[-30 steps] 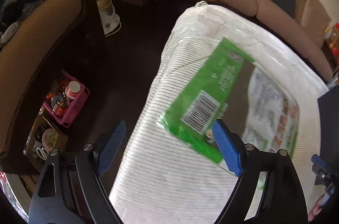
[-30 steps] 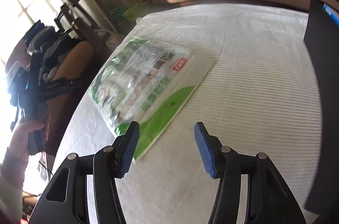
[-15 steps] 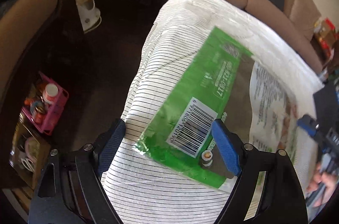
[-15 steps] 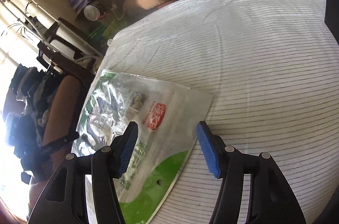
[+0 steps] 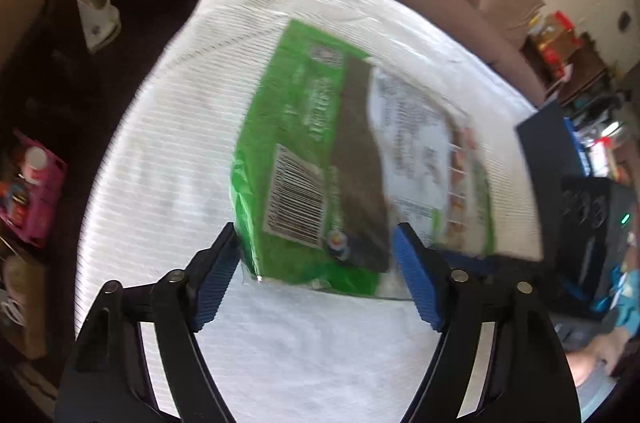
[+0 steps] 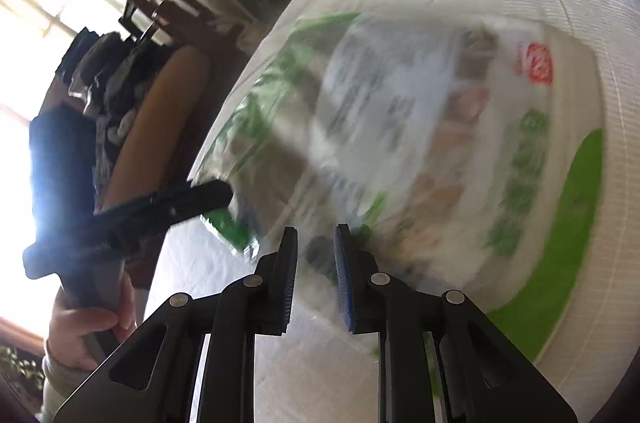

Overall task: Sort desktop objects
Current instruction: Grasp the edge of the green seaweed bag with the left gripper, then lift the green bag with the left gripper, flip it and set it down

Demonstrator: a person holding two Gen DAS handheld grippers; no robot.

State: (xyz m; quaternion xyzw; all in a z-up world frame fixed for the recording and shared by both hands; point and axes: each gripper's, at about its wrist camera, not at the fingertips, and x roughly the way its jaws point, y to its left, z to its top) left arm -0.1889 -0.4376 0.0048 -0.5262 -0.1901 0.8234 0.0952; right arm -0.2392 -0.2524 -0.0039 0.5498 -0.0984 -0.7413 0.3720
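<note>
Both tongs point(image 5: 316, 277) point(image 6: 316, 279) level, flanking green bag point(image 5: 320, 159).

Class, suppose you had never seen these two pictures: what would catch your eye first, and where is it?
A large green and white plastic bag lies on the white striped tablecloth, filling both views. The left gripper stands open at its barcode end, and the right gripper is narrowed over its near edge.

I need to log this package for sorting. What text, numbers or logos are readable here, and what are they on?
No text can be read as it stands; both views are motion-blurred.
Green bag, barcode: bars visible, digits blurred.
Green bag, white panel: printed lines, too blurred to read.
Green bag, red logo: shape only, characters unreadable.
Green bag, large green characters: blurred, unreadable.
</note>
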